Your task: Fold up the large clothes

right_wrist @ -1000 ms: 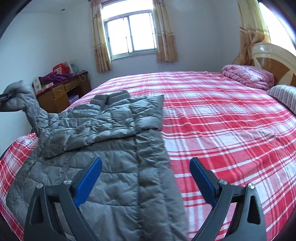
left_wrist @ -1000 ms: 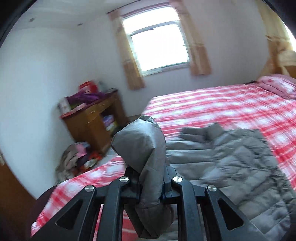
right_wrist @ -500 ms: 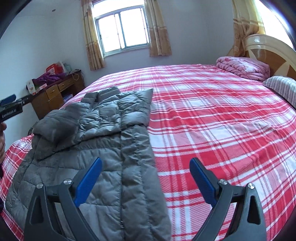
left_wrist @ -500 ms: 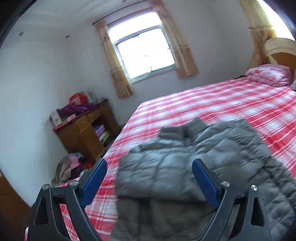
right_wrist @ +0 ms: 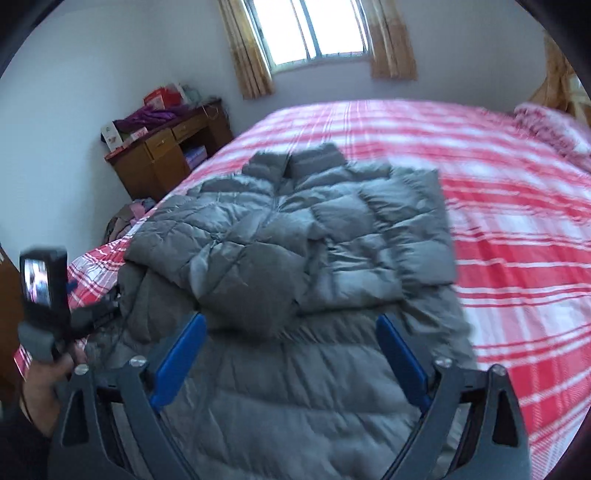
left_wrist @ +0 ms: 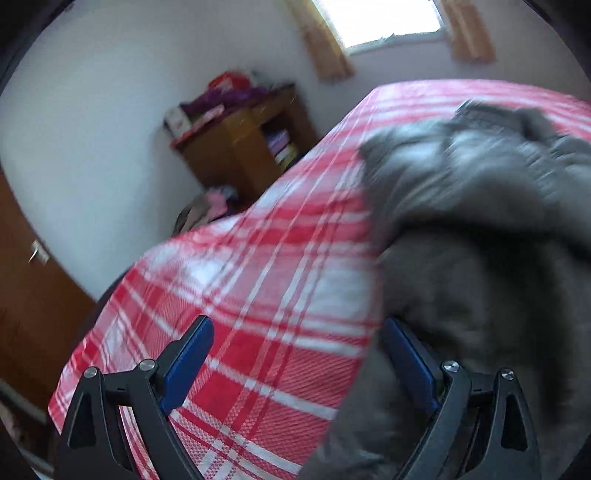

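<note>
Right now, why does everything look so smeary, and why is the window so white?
In the left wrist view, motion blur smears the grey jacket and the checked bedspread, and the window glares white. The right wrist view is sharper: the jacket's quilting shows, only the bed's far edge blurs, and the window is washed out too. Both views bend straight lines, being fisheye.

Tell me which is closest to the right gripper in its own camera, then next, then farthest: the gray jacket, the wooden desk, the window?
1. Gray jacket, right beneath the right gripper.
2. Wooden desk, beyond the bed's left side.
3. Window, on the far wall.
</note>
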Available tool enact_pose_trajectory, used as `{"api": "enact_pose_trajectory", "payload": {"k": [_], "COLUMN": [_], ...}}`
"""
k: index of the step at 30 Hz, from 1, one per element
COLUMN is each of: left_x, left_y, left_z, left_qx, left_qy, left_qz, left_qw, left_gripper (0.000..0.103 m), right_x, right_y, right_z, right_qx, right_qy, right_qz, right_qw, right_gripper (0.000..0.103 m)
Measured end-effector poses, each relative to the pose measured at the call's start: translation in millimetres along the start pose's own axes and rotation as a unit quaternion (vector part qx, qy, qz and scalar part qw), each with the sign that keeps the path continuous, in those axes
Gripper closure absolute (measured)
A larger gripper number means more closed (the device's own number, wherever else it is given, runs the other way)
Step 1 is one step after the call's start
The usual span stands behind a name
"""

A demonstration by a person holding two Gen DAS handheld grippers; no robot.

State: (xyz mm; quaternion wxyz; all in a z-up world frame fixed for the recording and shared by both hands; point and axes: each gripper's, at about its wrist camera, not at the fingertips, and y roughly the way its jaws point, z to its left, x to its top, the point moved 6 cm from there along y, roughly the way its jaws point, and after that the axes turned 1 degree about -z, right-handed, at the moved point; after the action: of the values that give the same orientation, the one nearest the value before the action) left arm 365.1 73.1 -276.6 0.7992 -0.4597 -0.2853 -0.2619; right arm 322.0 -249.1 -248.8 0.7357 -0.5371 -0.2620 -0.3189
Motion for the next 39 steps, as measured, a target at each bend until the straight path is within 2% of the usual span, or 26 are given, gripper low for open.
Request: {"api": "enact_pose_trajectory", "payload": {"k": [3, 4, 5, 6, 8, 11, 14, 24, 28, 30, 31, 32, 35, 37, 39], "left_x": [-7, -8, -9, -8, -9, -10, -10, -8, -4, 9, 19, 31, 67, 98, 117], "left_y": [12, 14, 14, 15, 14, 12, 13, 18, 14, -1, -12, -23, -46, -55, -55], "left_z": [9, 10, 10, 9, 9, 9, 8, 14, 20, 32, 38, 43, 44, 28, 9], "left_qx": [-0.011, -0.015, -0.016, -0.015, -0.014, -0.015, -0.014, -0.028, -0.069, -0.093, -0.098, -0.109, -0.141, -0.171, -0.169], "left_qy": [-0.028, -0.032, -0.033, -0.033, -0.033, -0.035, -0.037, -0.049, -0.041, -0.049, -0.053, -0.058, -0.073, -0.08, -0.08], "left_qz": [0.019, 0.019, 0.018, 0.017, 0.012, 0.013, 0.012, 0.02, 0.044, 0.047, 0.037, 0.026, -0.002, -0.024, -0.049], "left_qw": [0.9994, 0.9992, 0.9992, 0.9992, 0.9993, 0.9992, 0.9991, 0.9982, 0.9958, 0.9934, 0.9931, 0.992, 0.9873, 0.9817, 0.9812], "left_gripper": [0.01, 0.01, 0.009, 0.009, 0.009, 0.009, 0.008, 0.007, 0.007, 0.007, 0.007, 0.007, 0.007, 0.007, 0.007], "right_x": [1, 0, -3, -6, -9, -10, -8, -18, -18, -13, -9, -4, 13, 29, 44], "right_y": [31, 37, 44, 50, 50, 38, 30, 32, 30, 20, 13, 2, -23, -33, -30], "right_z": [-1, -2, -3, -2, -3, -8, -14, -33, -42, -38, -37, -36, -34, -28, -18], "right_qx": [-0.002, 0.001, 0.004, 0.007, 0.002, -0.004, -0.02, -0.057, -0.065, -0.077, -0.079, -0.083, -0.106, -0.104, -0.086], "right_qy": [0.017, 0.022, 0.024, 0.02, 0.01, 0.014, 0.007, 0.005, 0.012, -0.007, -0.009, -0.006, -0.004, 0.004, 0.013], "right_qz": [0.027, 0.035, 0.044, 0.051, 0.05, 0.036, 0.025, 0.043, 0.051, 0.042, 0.032, 0.015, -0.018, -0.043, -0.058], "right_qw": [0.999, 0.999, 0.999, 0.998, 0.999, 0.999, 0.999, 0.997, 0.996, 0.996, 0.996, 0.996, 0.994, 0.994, 0.995], "right_gripper": [0.031, 0.045, 0.067, 0.077, 0.086, 0.089, 0.09, 0.091, 0.088, 0.063, 0.04, 0.037, 0.039, 0.045, 0.045]}}
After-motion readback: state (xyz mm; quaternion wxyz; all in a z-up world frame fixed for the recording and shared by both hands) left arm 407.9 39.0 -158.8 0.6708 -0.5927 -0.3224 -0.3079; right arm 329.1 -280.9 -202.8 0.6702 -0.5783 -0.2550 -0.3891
